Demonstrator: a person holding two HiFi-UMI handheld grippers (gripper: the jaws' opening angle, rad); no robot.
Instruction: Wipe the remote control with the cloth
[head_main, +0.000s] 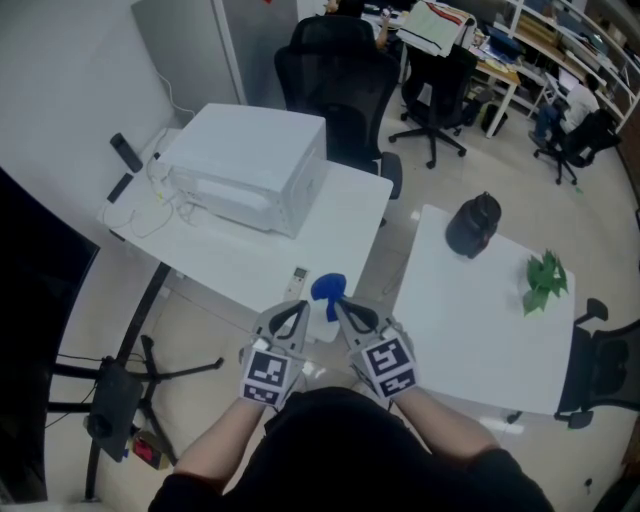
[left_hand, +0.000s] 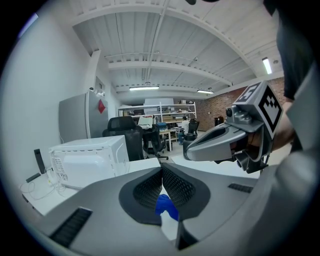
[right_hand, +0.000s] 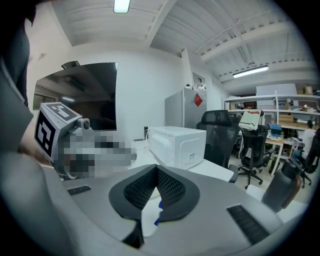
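Head view, left to right: at the far left corner of the left table (head_main: 350, 215) lie two slim black objects (head_main: 125, 152) beside loose white cables (head_main: 150, 205). The white microwave (head_main: 250, 165) sits next to them, across the back of the table. At the near edge, right in front of you, a slim pale remote control (head_main: 297, 283) lies flat. The blue cloth (head_main: 328, 288) is bunched just to its right, and whether the two touch cannot be told. Your left gripper (head_main: 291, 314) hovers just short of the remote, its jaws clenched together on nothing. In the left gripper view the cloth shows only through the gap under the tips, lying on the table beyond. Your right gripper (head_main: 347, 308) is level with the left one, just beside the cloth, with its jaws likewise pressed together and empty. Farther right, the separate right table (head_main: 470, 330) carries a black bottle (head_main: 472, 224) and, toward its right side, a green leafy thing (head_main: 545, 280).
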